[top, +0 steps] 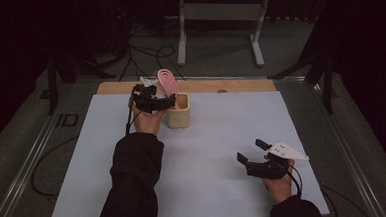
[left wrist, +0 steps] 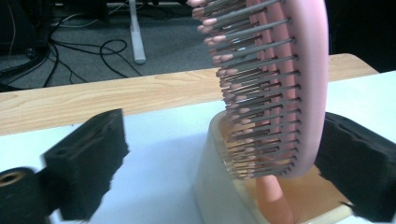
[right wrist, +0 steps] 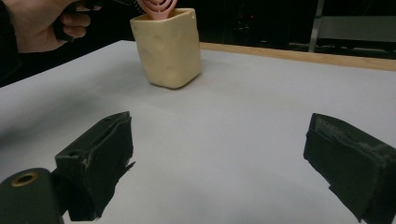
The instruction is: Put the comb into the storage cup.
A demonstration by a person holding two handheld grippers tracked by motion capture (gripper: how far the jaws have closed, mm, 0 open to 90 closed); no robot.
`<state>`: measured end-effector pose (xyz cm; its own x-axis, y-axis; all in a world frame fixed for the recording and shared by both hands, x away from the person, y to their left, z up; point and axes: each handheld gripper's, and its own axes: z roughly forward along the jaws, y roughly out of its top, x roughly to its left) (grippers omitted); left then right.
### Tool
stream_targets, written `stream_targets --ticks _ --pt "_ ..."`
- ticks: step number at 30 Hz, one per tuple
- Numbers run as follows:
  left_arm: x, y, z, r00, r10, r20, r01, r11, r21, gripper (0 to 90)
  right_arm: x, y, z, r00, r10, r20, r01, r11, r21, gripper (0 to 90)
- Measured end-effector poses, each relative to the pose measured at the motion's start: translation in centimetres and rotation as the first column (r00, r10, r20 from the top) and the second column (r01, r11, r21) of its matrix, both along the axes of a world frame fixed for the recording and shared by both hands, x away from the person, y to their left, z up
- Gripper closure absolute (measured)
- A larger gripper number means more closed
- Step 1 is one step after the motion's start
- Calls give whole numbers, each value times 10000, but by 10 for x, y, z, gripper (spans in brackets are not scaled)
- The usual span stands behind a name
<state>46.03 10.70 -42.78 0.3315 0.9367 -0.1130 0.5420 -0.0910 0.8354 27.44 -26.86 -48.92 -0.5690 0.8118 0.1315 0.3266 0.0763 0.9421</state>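
Upright, the pink hairbrush (top: pixel 168 83) stands handle-down in the cream cup (top: pixel 178 111) at the surface's far side, between the left tongs' (top: pixel 166 103) wide-spread jaws, unpinched. Well apart, the right tongs (top: pixel 252 152) rest open near the person.

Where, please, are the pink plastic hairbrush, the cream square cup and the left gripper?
Pink plastic hairbrush (left wrist: pixel 306 84): left gripper view, its back edge.
Cream square cup (right wrist: pixel 170 49): right gripper view, its side wall.
Left gripper (top: pixel 172 102): high view, between its fingers.
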Motion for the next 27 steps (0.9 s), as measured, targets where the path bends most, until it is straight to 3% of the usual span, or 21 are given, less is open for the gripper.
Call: stream_targets --ticks 4,18,27 --pt "-1 1 1 10000 -78 27 78 10000 18 4 0 0 0 10000 1 -3 -1 10000 0 81" --pt "-10 9 15 9979 -507 408 515 9985 -173 1 0 1 0 10000 18 -5 -18 10000 3 81" --pt "-18 17 26 9953 -776 575 778 9970 -25 1 0 1 -1 10000 27 -8 -27 10000 9 81"
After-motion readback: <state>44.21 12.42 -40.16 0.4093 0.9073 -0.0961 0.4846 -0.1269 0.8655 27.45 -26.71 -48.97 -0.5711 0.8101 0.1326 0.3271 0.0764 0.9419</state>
